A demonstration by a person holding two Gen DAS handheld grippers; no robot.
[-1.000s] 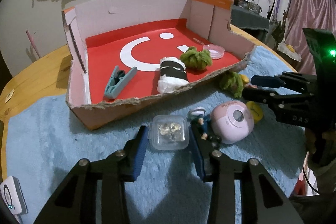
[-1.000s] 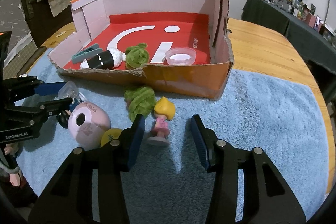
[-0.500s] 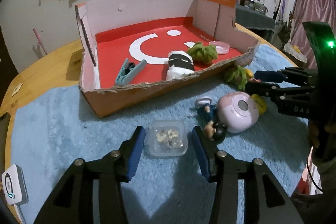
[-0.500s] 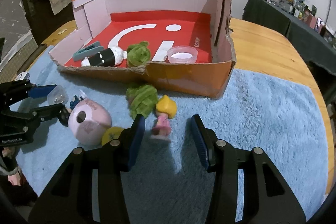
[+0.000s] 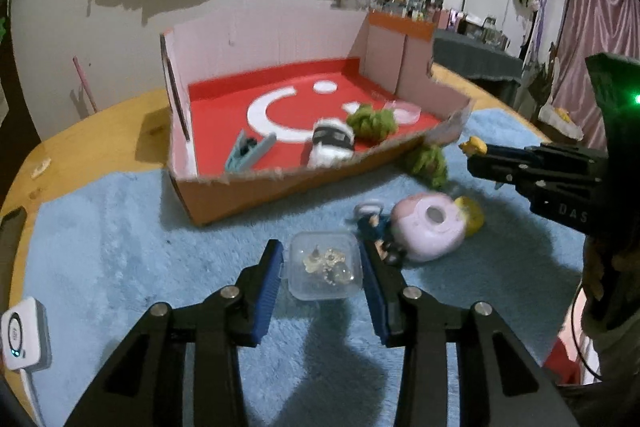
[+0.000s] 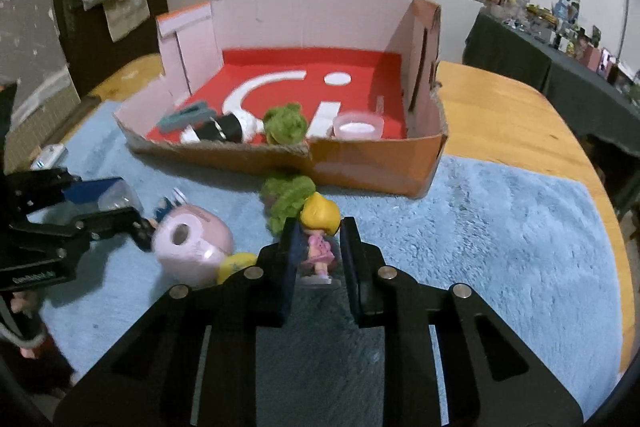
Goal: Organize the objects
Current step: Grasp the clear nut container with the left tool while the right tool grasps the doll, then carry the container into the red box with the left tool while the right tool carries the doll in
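The right gripper [image 6: 318,255] clamps the small yellow-haired doll in a pink dress [image 6: 319,239], standing upright. The left gripper [image 5: 323,269] is closing around the clear square plastic box [image 5: 325,269], maybe touching.

A second ago our right gripper [image 6: 318,261] stood open around the blonde doll [image 6: 319,239] on the blue mat [image 6: 500,247]; now we have it clamped on her pink body. Our left gripper [image 5: 322,275], which stood with its pads loosely either side of the clear plastic case [image 5: 324,267], is closing its jaws on the case, both pads against its sides, and the cardboard box [image 5: 280,183] now looks farther from it than before.
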